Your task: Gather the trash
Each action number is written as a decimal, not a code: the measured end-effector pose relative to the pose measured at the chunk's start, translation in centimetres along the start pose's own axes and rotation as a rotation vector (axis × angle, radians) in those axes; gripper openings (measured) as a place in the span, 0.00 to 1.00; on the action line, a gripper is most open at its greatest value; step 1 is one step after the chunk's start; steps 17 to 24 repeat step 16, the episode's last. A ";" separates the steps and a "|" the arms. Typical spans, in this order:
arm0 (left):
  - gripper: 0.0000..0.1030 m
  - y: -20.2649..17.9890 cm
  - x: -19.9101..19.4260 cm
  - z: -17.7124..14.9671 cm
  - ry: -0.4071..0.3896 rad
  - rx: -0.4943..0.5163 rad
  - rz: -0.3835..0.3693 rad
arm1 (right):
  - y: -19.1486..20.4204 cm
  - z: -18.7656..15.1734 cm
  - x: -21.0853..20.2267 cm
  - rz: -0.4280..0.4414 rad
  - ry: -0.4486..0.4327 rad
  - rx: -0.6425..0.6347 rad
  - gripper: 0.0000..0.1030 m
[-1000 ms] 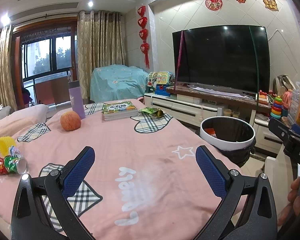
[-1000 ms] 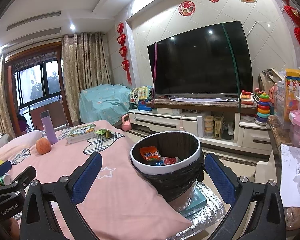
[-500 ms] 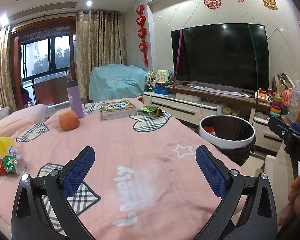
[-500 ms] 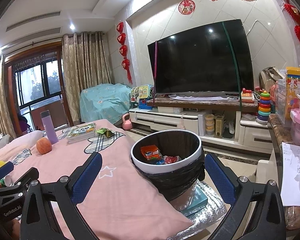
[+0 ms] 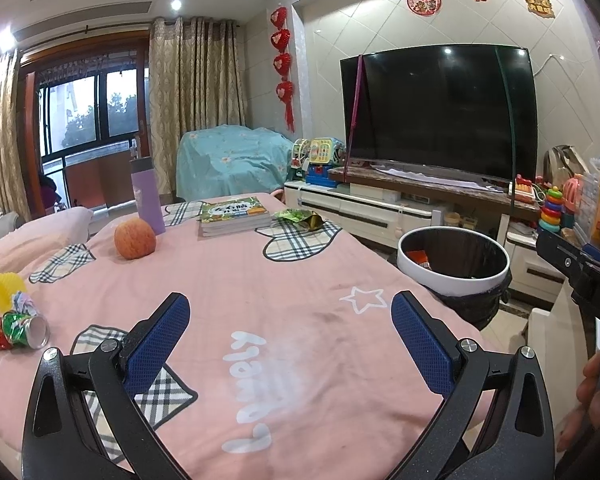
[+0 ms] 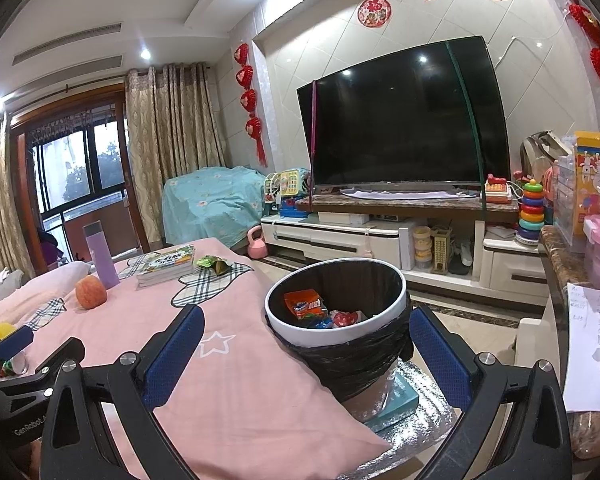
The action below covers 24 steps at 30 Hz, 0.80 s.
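A white-rimmed trash bin (image 6: 396,298) with a black liner stands off the table's right edge and holds orange and red wrappers (image 6: 305,306); it also shows in the left wrist view (image 5: 452,284). My right gripper (image 6: 306,344) is open and empty, just in front of the bin. My left gripper (image 5: 290,332) is open and empty above the pink tablecloth (image 5: 260,288). A crushed green can (image 5: 26,330) with red and yellow wrappers lies at the table's left edge. A green snack wrapper (image 5: 302,216) lies at the far side beside the books.
An apple (image 5: 135,238), a purple bottle (image 5: 147,196) and a stack of books (image 5: 233,216) sit on the far part of the table. A TV (image 5: 440,112) on a low cabinet stands behind. A marble counter with papers (image 6: 580,332) is at the right.
Both grippers have drifted slightly; the view shifted a little. Nothing was taken hold of or let go.
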State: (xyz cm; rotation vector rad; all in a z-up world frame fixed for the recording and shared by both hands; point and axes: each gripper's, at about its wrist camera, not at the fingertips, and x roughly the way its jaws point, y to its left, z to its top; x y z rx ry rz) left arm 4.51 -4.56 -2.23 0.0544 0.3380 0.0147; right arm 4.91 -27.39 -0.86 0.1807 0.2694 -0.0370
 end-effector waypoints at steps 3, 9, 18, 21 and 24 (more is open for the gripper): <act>1.00 0.1 0.1 0.0 0.001 0.001 -0.006 | 0.1 -0.1 0.1 0.003 0.004 0.005 1.00; 1.00 0.1 0.2 0.2 0.002 0.002 -0.025 | -0.3 -0.2 0.5 0.010 0.013 0.010 1.00; 1.00 0.4 0.9 0.3 0.020 -0.007 -0.032 | -0.2 -0.3 1.5 0.018 0.044 0.010 1.00; 1.00 0.4 0.9 0.3 0.020 -0.007 -0.032 | -0.2 -0.3 1.5 0.018 0.044 0.010 1.00; 1.00 0.4 0.9 0.3 0.020 -0.007 -0.032 | -0.2 -0.3 1.5 0.018 0.044 0.010 1.00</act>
